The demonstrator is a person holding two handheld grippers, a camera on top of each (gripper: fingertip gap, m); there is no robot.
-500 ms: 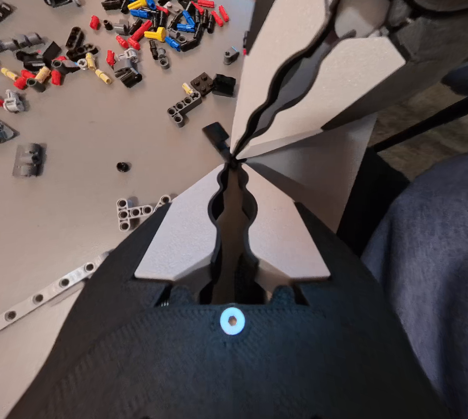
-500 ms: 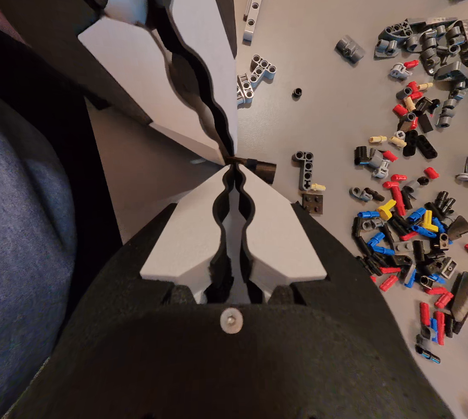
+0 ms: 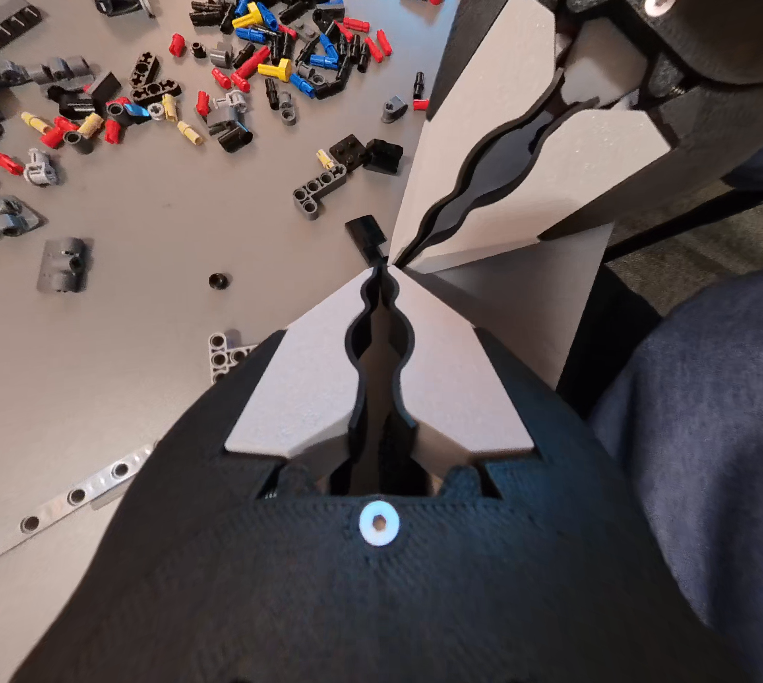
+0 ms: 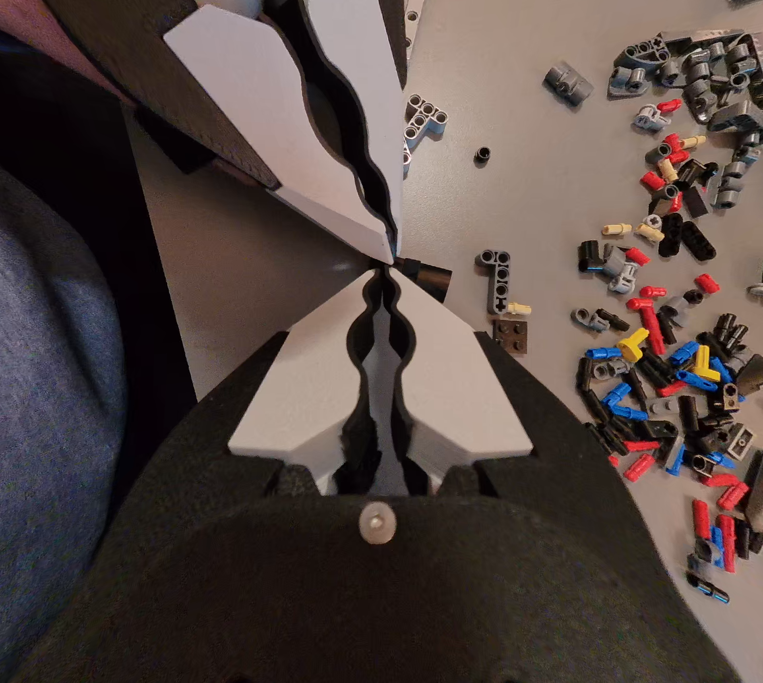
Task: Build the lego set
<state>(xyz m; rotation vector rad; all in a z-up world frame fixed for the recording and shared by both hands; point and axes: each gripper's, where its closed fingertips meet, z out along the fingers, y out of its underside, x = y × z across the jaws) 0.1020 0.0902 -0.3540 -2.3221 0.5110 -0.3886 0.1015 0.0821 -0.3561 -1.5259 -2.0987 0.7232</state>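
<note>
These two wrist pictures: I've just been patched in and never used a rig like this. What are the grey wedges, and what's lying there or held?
There is no robot arm: a person holds a two-finger gripper in each hand, with a camera on each looking along its fingers. In each picture the grey wedges at the bottom are that gripper's own fingers; the pair coming in from the top is the other gripper. In the left wrist view the left gripper meets the right gripper tip to tip over the grey table. Both are shut on a small black Lego piece, likely being pressed together; the joint itself is hidden. Loose on the table are a pile of red, blue, yellow and black pins, a dark grey L-shaped beam and a long light grey beam.
</note>
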